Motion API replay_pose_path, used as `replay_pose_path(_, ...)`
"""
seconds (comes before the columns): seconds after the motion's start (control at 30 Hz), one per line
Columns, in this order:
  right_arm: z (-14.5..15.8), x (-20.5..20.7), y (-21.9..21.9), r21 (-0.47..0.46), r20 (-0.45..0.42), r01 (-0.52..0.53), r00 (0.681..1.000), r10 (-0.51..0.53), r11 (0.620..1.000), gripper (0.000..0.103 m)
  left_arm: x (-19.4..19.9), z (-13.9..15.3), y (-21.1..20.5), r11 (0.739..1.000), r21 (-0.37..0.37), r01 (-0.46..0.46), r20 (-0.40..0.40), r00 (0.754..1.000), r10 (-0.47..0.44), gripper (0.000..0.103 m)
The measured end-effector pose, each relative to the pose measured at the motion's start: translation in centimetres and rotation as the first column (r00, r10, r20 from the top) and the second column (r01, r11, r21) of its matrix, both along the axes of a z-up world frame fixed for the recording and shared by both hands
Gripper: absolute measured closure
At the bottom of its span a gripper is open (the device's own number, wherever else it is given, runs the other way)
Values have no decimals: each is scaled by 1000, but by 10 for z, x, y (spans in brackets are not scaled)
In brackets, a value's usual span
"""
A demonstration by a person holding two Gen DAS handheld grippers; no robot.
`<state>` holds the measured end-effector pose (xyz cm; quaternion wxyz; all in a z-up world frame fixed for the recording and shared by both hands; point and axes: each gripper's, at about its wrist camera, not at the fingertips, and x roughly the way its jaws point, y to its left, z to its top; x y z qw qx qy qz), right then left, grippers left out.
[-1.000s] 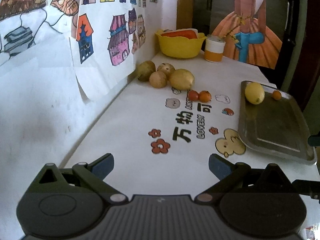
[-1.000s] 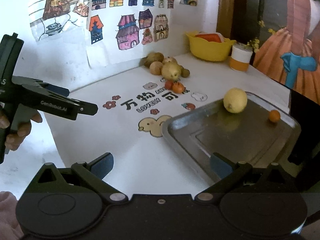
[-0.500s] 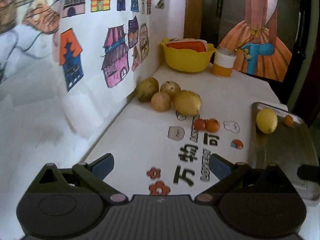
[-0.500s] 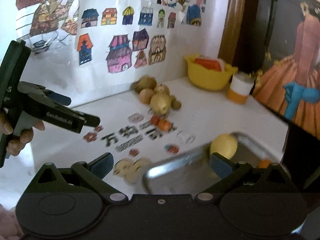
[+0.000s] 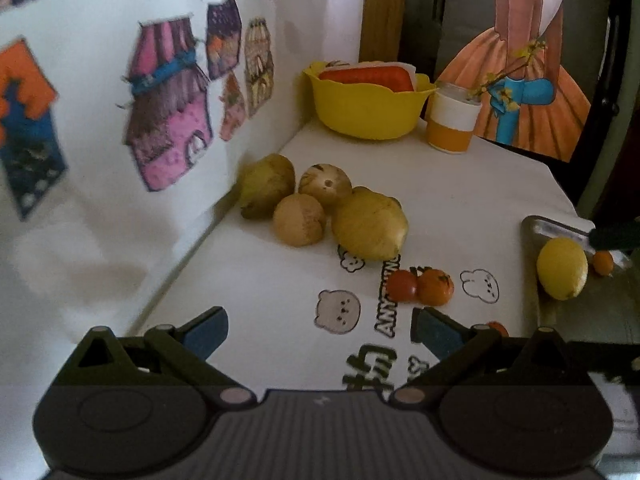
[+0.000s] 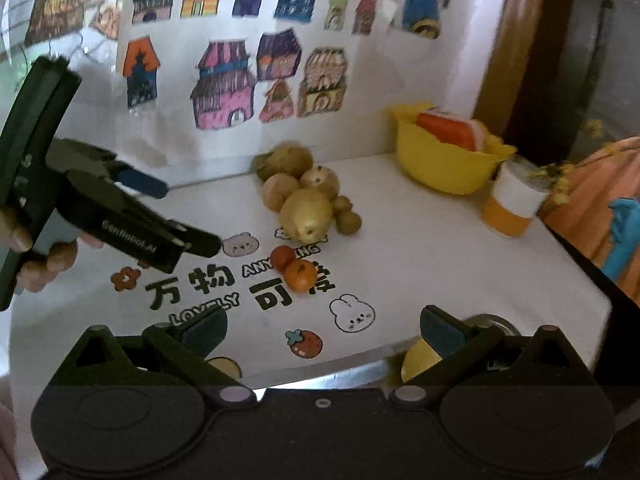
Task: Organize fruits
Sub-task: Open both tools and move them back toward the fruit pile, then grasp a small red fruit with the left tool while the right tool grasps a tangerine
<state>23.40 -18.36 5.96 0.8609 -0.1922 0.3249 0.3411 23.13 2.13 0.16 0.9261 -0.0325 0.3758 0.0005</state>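
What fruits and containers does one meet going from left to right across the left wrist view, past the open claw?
Brownish pear → round brown fruit → large yellow fruit → red tomato → small orange → orange-and-white cup → lemon on the metal tray → tiny orange fruit.

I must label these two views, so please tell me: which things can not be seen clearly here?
- Metal tray: left wrist view, cut by the right edge.
- Lemon: right wrist view, mostly behind the right hand-held gripper.
- Yellow bowl contents: blurred in the right wrist view.
- Small fruits behind the pile: kind unclear.
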Motion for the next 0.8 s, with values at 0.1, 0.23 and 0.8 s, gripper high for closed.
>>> replay_pose_path(0.1, -10, 17, 6, 7, -32, -23, 999, 23, 1000, 6, 12, -7, 1, 1000, -28, 5, -16, 1000, -6, 1)
replay_pose_path(0.23, -21, 34, 14, 1, -46, -57, 997, 57, 998, 13, 25, -14, 0, 999, -45, 27, -25, 999, -28, 1)
replay_pose_path(0.8, -51, 67, 39, -10, -99, -129, 987, 127, 992, 51, 49, -25, -8, 980, -169, 109, -23, 993, -114, 31)
